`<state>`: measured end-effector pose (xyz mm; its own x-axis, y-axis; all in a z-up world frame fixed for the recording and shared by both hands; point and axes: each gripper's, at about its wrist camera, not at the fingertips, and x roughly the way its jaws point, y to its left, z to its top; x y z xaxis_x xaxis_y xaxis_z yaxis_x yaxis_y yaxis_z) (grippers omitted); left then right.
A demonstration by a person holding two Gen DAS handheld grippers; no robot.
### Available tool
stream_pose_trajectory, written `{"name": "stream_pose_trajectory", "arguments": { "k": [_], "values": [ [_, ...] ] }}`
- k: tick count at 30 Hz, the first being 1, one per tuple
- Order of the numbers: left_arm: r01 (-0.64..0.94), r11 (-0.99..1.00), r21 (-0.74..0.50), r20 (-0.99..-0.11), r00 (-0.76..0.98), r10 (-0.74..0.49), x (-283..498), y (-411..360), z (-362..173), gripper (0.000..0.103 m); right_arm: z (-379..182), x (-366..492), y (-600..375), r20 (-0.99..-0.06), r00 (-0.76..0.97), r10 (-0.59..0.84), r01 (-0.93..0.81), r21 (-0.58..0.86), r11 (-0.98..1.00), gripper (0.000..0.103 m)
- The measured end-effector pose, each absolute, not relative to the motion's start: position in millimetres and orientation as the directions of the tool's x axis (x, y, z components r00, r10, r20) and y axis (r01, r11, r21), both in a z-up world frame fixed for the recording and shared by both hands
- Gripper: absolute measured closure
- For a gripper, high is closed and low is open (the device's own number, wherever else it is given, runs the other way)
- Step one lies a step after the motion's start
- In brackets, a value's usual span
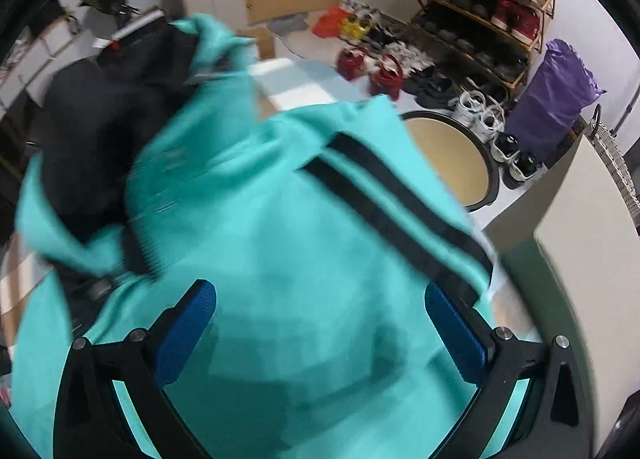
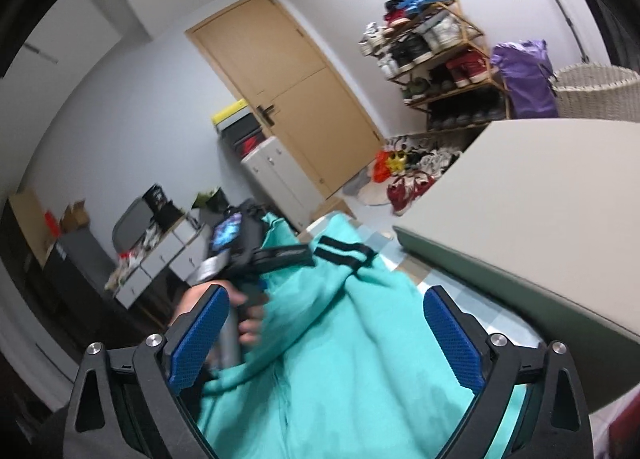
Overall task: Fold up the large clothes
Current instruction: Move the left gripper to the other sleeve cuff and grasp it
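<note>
Garment [image 1: 288, 259]: teal, with two black stripes, bunched under both my grippers beside the grey table [image 2: 532, 219]. My left gripper [image 1: 320, 335] has its jaws spread wide above the cloth, nothing pinched. My right gripper [image 2: 324, 335] likewise stands spread, empty. Only the right wrist view shows my left hand [image 2: 244, 315] on its handle; only the left shows the round stool [image 1: 452, 159].

light: even, soft indoor, fairly bright | shadows: faint | glare: none | blur: heavy motion smear on the turquoise garment [image 1: 280, 239] in left wrist view, milder in right | edges: strong fisheye bending, black corner vignette | sharpest: blue pads [image 2: 454, 335]
</note>
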<state>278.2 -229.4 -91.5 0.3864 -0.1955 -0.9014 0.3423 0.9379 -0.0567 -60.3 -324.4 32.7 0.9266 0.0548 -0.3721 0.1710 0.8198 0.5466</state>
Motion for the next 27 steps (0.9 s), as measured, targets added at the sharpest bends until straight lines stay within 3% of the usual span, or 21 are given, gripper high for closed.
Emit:
{"name": "stream_pose_trajectory", "arguments": {
  "k": [4,12,18,27],
  "values": [
    [0.289,0.944,-0.159,-0.962,0.171,-0.214,297.8,-240.0,-140.2,0.001,29.1,-50.1,-335.9,-0.400,0.914,0.072,0.185,0.567,0.802,0.004],
    [0.262,0.946,-0.191,-0.943,0.217,-0.251,264.1,-218.9,-114.9,0.001,30.4,-49.5,-331.6,-0.396,0.911,0.114,0.143,0.564,0.814,0.004],
    [0.299,0.949,-0.102,-0.902,0.374,-0.215,195.1,-162.3,-79.4,0.001,30.0,-48.8,-331.4,-0.400,0.911,0.099,0.161,0.566,0.809,0.004],
    [0.037,0.983,-0.180,-0.809,0.563,-0.170,61.5,-27.8,-48.6,0.001,29.1,-45.6,-299.6,-0.423,0.897,0.130,0.107,0.492,0.864,0.004]
  ]
}}
